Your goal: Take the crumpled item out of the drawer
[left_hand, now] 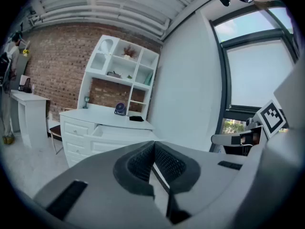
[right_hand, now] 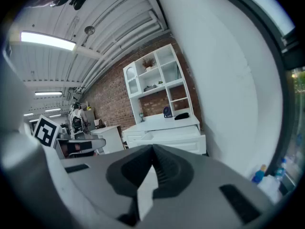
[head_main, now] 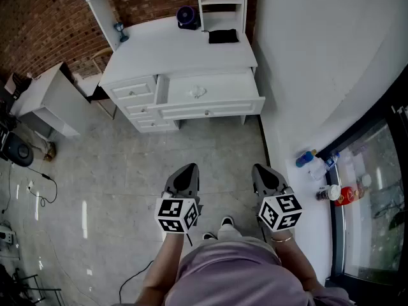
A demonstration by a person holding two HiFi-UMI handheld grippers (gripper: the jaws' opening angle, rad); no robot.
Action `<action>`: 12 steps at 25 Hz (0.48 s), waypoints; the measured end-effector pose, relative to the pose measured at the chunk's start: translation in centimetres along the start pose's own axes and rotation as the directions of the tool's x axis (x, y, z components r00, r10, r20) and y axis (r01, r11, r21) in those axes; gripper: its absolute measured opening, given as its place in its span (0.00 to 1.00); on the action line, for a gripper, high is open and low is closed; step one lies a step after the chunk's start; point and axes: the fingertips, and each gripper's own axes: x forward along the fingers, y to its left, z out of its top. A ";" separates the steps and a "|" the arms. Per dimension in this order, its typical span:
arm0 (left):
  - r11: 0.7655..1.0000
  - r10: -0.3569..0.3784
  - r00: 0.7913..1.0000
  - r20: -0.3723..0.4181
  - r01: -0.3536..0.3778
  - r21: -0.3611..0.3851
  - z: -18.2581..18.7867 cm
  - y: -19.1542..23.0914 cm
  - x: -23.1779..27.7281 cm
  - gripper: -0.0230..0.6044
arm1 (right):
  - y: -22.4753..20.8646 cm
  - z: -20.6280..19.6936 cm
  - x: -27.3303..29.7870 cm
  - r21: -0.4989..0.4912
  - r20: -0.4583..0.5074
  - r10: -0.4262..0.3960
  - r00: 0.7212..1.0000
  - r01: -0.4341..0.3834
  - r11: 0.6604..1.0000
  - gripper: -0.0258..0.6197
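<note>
left gripper (head_main: 187, 169), right gripper (head_main: 261, 169) bottom centre, both pinched closed, empty. crumpled item (head_main: 199, 92) = pale lump in open drawer (head_main: 210, 109), upper centre, well apart. risk imo: white-on-white, easy misgrab; arriving with jaws closed just shoves it deeper.

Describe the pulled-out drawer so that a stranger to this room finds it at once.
Look to the white desk against the brick wall. Beneath its top, right of a stack of narrow drawers, sits one wide drawer. It alone stands pulled out, its inside open to view from above.
</note>
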 end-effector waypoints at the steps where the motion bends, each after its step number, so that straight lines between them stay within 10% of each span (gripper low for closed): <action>1: 1.000 0.000 1.000 -0.001 0.000 0.002 0.0 -0.1 0.3 0.04 | -0.2 0.0 0.1 0.001 0.000 0.004 1.000 -0.004 1.000 0.04; 12: 1.000 0.022 1.000 -0.007 -0.022 0.021 0.4 -0.8 2.9 0.04 | -2.5 0.3 0.4 0.018 0.023 0.022 0.999 -0.022 1.000 0.04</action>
